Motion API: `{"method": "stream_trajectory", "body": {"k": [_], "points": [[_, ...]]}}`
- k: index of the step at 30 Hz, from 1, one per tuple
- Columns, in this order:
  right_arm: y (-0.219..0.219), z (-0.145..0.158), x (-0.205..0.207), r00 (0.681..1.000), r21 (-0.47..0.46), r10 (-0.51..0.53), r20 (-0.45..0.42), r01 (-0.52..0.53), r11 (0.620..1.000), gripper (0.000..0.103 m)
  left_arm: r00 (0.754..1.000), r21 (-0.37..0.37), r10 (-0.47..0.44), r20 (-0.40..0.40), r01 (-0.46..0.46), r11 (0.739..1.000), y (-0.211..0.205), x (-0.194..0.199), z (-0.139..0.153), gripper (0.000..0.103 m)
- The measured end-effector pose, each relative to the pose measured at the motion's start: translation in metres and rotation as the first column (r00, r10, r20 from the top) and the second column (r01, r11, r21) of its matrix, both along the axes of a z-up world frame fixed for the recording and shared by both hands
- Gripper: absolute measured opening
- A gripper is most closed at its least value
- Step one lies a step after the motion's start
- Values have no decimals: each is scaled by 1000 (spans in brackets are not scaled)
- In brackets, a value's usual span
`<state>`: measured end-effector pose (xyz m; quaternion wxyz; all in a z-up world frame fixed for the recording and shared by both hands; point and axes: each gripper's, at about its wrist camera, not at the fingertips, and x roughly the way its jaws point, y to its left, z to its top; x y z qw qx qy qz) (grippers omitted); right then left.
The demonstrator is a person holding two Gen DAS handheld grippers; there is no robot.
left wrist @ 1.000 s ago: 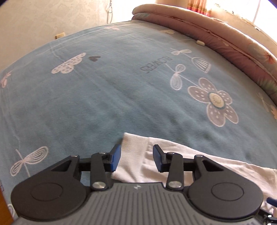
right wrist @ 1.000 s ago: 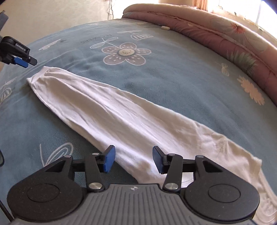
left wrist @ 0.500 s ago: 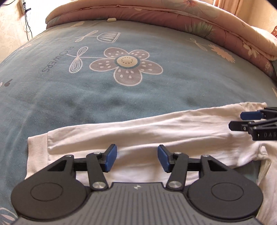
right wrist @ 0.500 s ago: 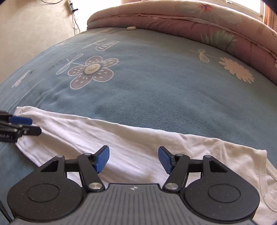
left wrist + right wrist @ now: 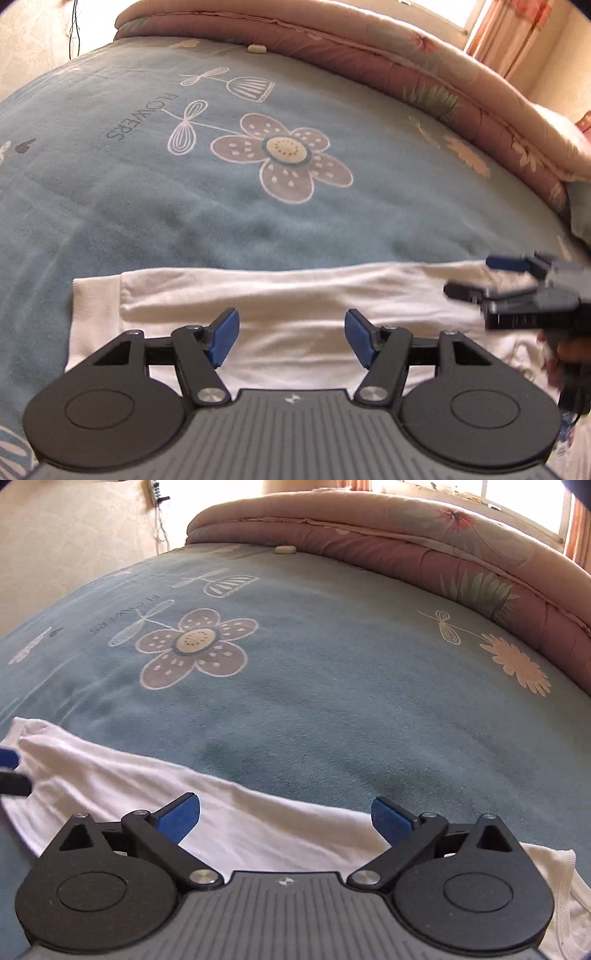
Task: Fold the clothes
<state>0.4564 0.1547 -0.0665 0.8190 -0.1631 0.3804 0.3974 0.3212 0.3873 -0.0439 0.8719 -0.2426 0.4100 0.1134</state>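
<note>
blue flowered bedspread [image 5: 155, 206] under white garment [image 5: 295, 295], both tools agape

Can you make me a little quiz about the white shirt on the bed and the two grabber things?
1. True or false: the left tool is shut on the white shirt.
2. What is printed on the blue blanket? A stars, B flowers, C cars.
3. Fill in: both tools are ____.

Key: 1 false, the right tool and the left both gape with nothing between the blue pads. 2 B. 3 open.
</note>
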Motion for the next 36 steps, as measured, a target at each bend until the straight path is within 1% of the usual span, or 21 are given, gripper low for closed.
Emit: {"method": "stream_trajectory", "body": {"k": [2,3,5,7,8,10,11,15,16,18,20,21,22,24,25,28,29,31,32,35,36], "points": [[-3,2,-27,997,19,70,-7,-70,997,102,999,-118,-18,37,22,993,5,16,-4,63],[-3,-1,-38,995,28,103,-15,-103,994,102,998,-172,-40,45,47,984,5,26,-7,63],[2,-11,-52,989,20,143,-36,-142,990,102,996,-195,-86,31,90,977,-1,42,-16,64],[7,-23,-62,984,4,160,-71,-161,987,102,995,-169,-94,-9,91,981,-4,55,-30,64],[7,-27,-64,984,2,162,-77,-162,987,103,996,-153,-82,-35,75,985,-3,59,-37,60],[5,-35,-67,983,2,168,-78,-168,986,103,998,-129,-50,-42,44,991,4,58,-35,61],[5,-37,-70,982,-6,173,-70,-174,985,103,999,-119,-34,-42,29,993,8,57,-33,58],[4,-38,-73,983,-17,170,-65,-172,985,103,999,-76,31,-39,-34,997,23,53,-25,55],[4,-38,-72,983,-19,169,-66,-170,985,103,999,-90,28,-22,-29,996,23,50,-20,56],[5,-38,-73,985,-24,161,-63,-163,986,103,1000,-128,-4,22,7,992,18,41,-10,64],[6,-39,-76,987,-30,151,-51,-153,988,103,998,-130,-54,16,56,990,6,33,-10,69],[7,-40,-77,988,-34,146,-43,-147,988,103,998,-119,-66,-18,64,991,1,29,-15,69],[8,-39,-78,990,-36,138,-42,-140,990,103,995,-105,-72,-64,65,992,-4,25,-23,71],[7,-34,-79,991,-24,124,-56,-125,992,103,994,-51,-55,-90,50,997,-5,12,-30,65],[5,-29,-80,990,-7,118,-72,-118,993,103,994,-22,-44,-97,42,999,-4,4,-34,67],[-11,-11,-90,1000,38,30,-10,-29,999,103,990,65,26,-140,-17,998,1,-8,-30,66],[-14,-9,-91,1000,18,-26,11,25,1000,103,987,65,41,-154,-31,997,5,-11,-32,67],[-18,-15,-87,990,-50,-141,-17,140,989,103,984,49,52,-169,-45,998,13,-14,-37,67],[-18,-22,-84,983,-70,-175,-62,171,983,103,985,46,50,-164,-43,998,15,-14,-38,69],[-4,-33,-79,976,-47,-172,-131,167,985,103,986,59,44,-161,-35,998,15,-10,-40,71],[1,-32,-78,980,-1,-111,-166,113,994,103,986,69,39,-164,-28,997,13,-9,-39,72]]}}
